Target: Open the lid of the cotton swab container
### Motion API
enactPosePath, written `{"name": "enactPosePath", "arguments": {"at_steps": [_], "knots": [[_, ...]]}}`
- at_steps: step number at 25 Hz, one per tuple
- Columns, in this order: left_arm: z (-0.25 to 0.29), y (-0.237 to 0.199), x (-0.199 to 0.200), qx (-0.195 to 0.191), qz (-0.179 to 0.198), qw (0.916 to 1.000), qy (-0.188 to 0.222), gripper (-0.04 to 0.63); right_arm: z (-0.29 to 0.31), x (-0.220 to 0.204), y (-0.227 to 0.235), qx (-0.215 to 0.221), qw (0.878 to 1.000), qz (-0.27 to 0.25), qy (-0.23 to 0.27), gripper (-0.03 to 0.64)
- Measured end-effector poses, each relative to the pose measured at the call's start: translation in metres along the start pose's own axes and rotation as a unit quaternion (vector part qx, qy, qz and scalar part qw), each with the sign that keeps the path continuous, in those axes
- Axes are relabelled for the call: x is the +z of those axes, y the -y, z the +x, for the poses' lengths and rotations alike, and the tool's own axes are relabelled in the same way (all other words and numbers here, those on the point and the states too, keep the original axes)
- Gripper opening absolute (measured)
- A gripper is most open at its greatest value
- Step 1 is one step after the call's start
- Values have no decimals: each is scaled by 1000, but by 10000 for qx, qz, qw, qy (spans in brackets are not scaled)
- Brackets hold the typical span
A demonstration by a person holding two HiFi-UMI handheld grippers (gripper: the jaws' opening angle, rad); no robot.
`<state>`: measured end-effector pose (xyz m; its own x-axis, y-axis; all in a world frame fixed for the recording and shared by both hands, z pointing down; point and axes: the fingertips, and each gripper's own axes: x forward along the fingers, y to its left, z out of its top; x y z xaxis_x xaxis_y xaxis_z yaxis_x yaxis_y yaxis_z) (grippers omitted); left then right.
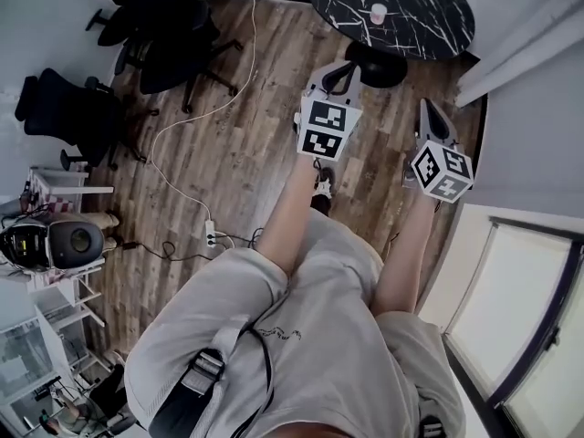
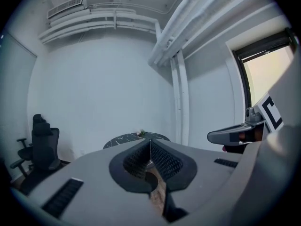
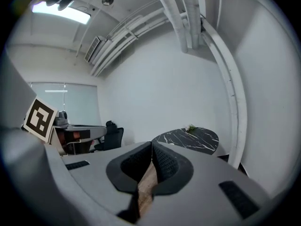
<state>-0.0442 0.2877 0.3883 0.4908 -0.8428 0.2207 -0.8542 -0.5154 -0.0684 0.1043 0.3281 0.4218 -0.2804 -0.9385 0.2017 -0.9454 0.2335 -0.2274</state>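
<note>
Lying well beyond closed left tongs [image 2: 150, 142] and right tongs [image 3: 151, 145], the container [image 1: 379, 13] tops the table [image 1: 429, 21].

**Person seen from above.** Light grey short-sleeved T-shirt [image 1: 310, 354] with a small dark script print [image 1: 276, 332] near its centre. A black strap with a grey buckle [image 1: 203, 370] lies at 7 o'clock. The left hand-held gripper [image 1: 343, 66] and right hand-held gripper [image 1: 426, 106] have grey moulded shells. Each carries a white cube with black square markers [image 1: 327, 128] and black ribbed pads [image 2: 167, 163].
</note>
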Motion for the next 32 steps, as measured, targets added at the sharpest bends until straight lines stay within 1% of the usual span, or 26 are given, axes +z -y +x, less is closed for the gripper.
{"name": "enactPosePath", "arguments": {"at_steps": [5, 9, 14, 18, 21, 26, 32], "knots": [[41, -45, 1, -17, -99, 9999, -73, 23, 61, 13, 2, -27, 9999, 6, -105, 35], [73, -87, -6, 59, -281, 9995, -112, 23, 111, 10, -1, 3, 9995, -69, -293, 35], [110, -131, -12, 62, -444, 9989, -133, 23, 168, 12, -3, -7, 9990, -149, -429, 35], [133, -160, -17, 8, -620, 9980, -136, 23, 204, 14, -1, -103, 9989, -52, -456, 35], [149, -173, -33, -30, -872, 9961, -156, 23, 227, 4, 4, -182, 9986, 20, -490, 34], [169, -183, -57, -132, -1023, 9943, -273, 23, 250, -19, 14, -268, 9973, 52, -686, 35], [207, -195, -51, -197, -967, 9948, -245, 23, 288, -8, 29, -265, 9978, -3, -606, 35]]}}
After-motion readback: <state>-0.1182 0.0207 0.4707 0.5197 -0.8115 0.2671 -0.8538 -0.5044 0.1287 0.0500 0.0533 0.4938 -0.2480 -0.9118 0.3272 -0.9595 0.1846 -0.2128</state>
